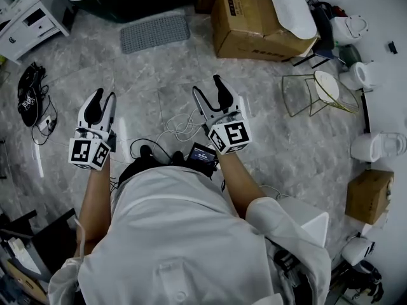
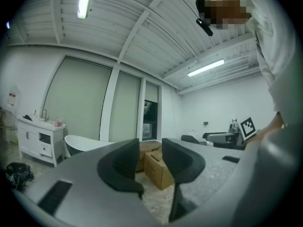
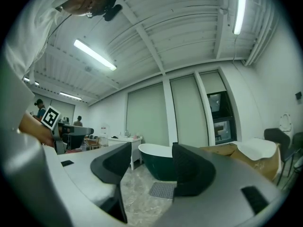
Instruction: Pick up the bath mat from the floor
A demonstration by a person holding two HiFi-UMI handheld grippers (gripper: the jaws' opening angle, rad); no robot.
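The grey marbled tile floor (image 1: pixel 159 81) carries the dark green white-rimmed bathtub (image 1: pixel 137 5), with the grey rectangular textured bath mat (image 1: pixel 154 33) flat just before it, well ahead of the left hand-held gripper (image 1: pixel 105 94) and right hand-held gripper (image 1: pixel 207 85), both released and empty.

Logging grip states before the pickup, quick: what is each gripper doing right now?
Left gripper: open, holding nothing.
Right gripper: open, holding nothing; the grey studded bath mat lies untouched ahead.

Left gripper (image 1: pixel 104 101) empty, jaws apart; right gripper (image 1: pixel 209 93) likewise.
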